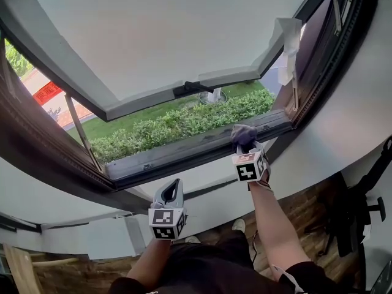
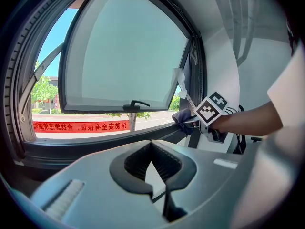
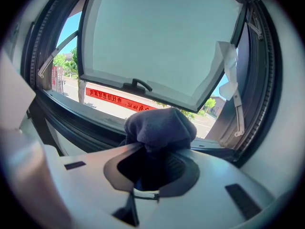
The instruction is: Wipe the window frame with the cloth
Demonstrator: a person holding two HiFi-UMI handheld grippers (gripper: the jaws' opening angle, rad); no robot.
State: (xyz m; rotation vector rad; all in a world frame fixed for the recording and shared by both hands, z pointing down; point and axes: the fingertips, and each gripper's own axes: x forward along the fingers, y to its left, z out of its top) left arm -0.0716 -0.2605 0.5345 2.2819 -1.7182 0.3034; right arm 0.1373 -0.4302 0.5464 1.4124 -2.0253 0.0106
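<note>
The dark window frame's [image 1: 177, 157] bottom rail runs across the head view, with the sash swung outward above it. A dark grey cloth [image 1: 244, 133] is bunched in my right gripper [image 1: 246, 144], which is shut on it and presses it onto the rail near the right corner. In the right gripper view the cloth [image 3: 159, 127] bulges out of the right gripper [image 3: 157, 149] and hides the rail [image 3: 81, 123] behind it. My left gripper [image 1: 173, 188] hangs lower, over the white sill, shut and holding nothing. The left gripper view has the left gripper [image 2: 151, 147] in front and the cloth [image 2: 182, 117] on the rail at right.
The open sash carries a black handle [image 1: 193, 88] on its lower edge. A white scrap [image 1: 288, 48] hangs at the sash's right corner, beside a metal stay [image 1: 295, 97]; another stay [image 1: 79, 130] is at left. A hedge [image 1: 184, 124] lies outside. A black stand [image 1: 361, 207] is indoors, right.
</note>
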